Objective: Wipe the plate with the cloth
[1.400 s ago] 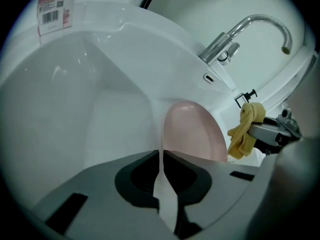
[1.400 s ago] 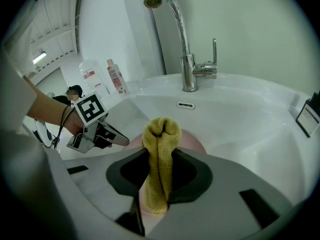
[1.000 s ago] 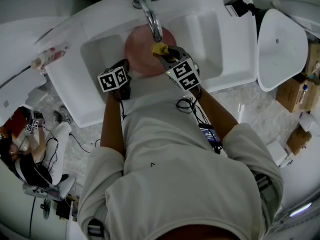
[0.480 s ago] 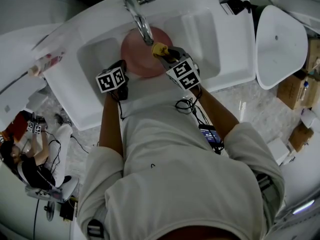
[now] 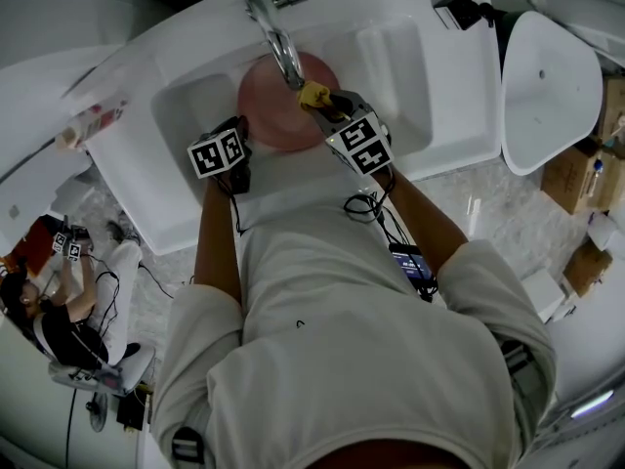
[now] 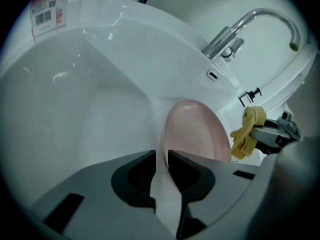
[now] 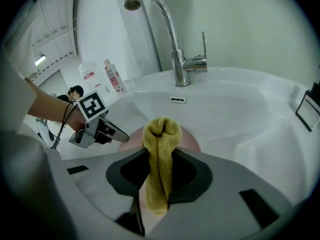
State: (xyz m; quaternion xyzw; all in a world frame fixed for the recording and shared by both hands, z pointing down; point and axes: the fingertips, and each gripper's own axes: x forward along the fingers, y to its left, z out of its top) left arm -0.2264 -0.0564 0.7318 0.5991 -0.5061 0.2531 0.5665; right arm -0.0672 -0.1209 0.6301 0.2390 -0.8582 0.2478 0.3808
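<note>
Clamping the pink plate [image 6: 192, 131] by its rim inside the sink [image 5: 195, 106], the left hand-held gripper [image 6: 161, 156] grips it; the right hand-held gripper [image 7: 160, 156] pinches a yellow cloth [image 7: 161, 129].

One plate [image 5: 266, 113], one cloth [image 5: 312, 94]

This looks like a test room fitted out as a washing station, not a home kitchen. A white sink [image 5: 410, 76] with a chrome tap [image 5: 278, 32] and bottles [image 7: 112, 76] at its side stands on a marbled floor [image 5: 469, 203]. Cables [image 5: 146, 274] and cardboard boxes [image 5: 571, 184] lie around it, and a second person [image 5: 49, 320] sits nearby holding marker cubes [image 5: 64, 246].
</note>
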